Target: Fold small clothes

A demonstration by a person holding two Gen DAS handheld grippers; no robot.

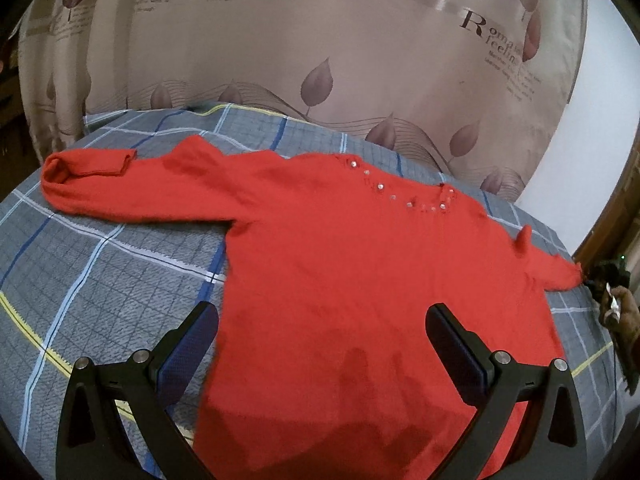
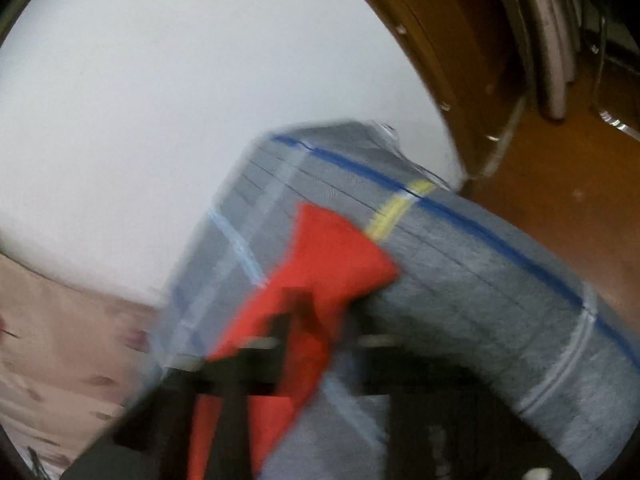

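Red sweater (image 1: 340,264) spread flat on bed (image 1: 100,264). Left hand-held gripper (image 1: 320,336) spread over hem. Right hand-held gripper (image 2: 316,320) pinching sleeve (image 2: 332,256) near bed edge. Risk: fast blurry pull drags body crooked, sleeve slips.

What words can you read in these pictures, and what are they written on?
"love" on the beige leaf-print curtain, top middle; the first letters are partly cut off.
"Romantic feeling" on the same curtain, upper right; the ends are cut off.
Small text blocks on the curtain: mostly too blurred.
Red sweater and right wrist view: none.
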